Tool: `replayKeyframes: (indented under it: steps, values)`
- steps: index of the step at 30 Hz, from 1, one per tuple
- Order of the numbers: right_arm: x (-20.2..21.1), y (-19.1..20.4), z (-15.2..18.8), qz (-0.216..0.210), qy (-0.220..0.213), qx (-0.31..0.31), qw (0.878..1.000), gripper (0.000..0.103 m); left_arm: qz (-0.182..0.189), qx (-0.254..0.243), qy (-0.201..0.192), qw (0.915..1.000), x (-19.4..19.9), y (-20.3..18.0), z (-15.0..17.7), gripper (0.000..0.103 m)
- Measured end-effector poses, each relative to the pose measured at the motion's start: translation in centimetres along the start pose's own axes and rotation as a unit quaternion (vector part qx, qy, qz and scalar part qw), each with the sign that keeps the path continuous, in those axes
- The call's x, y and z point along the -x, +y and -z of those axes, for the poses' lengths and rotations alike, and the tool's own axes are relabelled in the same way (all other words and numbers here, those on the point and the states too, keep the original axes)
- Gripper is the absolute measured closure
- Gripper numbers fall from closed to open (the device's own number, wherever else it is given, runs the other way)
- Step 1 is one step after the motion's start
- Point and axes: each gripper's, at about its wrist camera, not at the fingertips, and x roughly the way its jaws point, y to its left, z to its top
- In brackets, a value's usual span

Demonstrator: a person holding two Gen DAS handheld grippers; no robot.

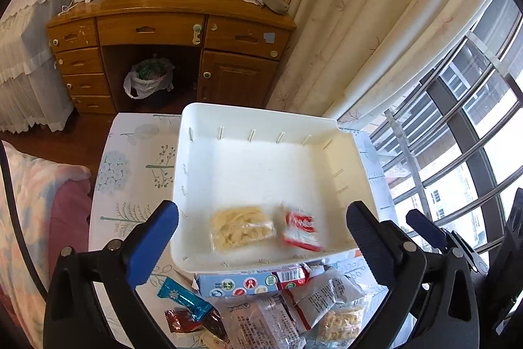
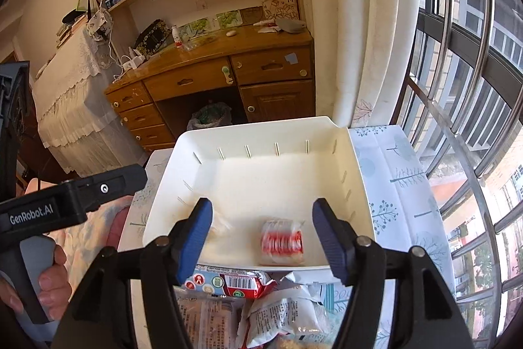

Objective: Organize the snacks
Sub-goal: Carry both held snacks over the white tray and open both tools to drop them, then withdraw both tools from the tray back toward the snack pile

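A white bin (image 1: 261,120) (image 2: 248,128) stands on the table with a pale-yellow snack bag (image 1: 240,228) and a red-and-white snack pack (image 1: 300,231) (image 2: 281,241) on its floor near the front wall. My left gripper (image 1: 263,226) is open and empty above the front of the bin. My right gripper (image 2: 261,226) is open and empty above the red pack. Loose snacks lie in front of the bin: a red-and-blue pack (image 1: 251,282) (image 2: 233,282), white packets (image 1: 322,296) (image 2: 282,316) and a blue candy bar (image 1: 183,298).
The table has a white floral cloth (image 1: 130,172) (image 2: 402,179). A wooden desk (image 1: 170,31) with a bagged bin under it stands behind. A window with railings (image 2: 474,120) is to the right, a bed (image 1: 29,201) to the left.
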Motion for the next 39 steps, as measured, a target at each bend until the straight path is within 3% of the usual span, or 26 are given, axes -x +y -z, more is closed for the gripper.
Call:
replayKeyframes:
  steps: [9,20,37,39]
  values:
    - [3.5,1.0,1.5,0.010,-0.007,0.003,1.000,0.039,0.052,0.005,-0.031,0.9981,5.1,-0.4,1.4,0.001]
    - [7.8,2.7,5.7,0.017,-0.008,-0.002,1.000,0.038,0.038,0.002,-0.031,0.9988,9.8,1.1,5.8,0.001]
    - [8.9,2.5,13.1,0.019,0.057,-0.033,0.998,0.038,0.006,0.022,0.059,0.9980,10.7,5.1,14.6,0.001]
    - [8.5,2.2,13.8,0.018,0.069,-0.034,0.997,0.033,0.001,0.031,0.071,0.9970,10.4,5.5,15.1,0.001]
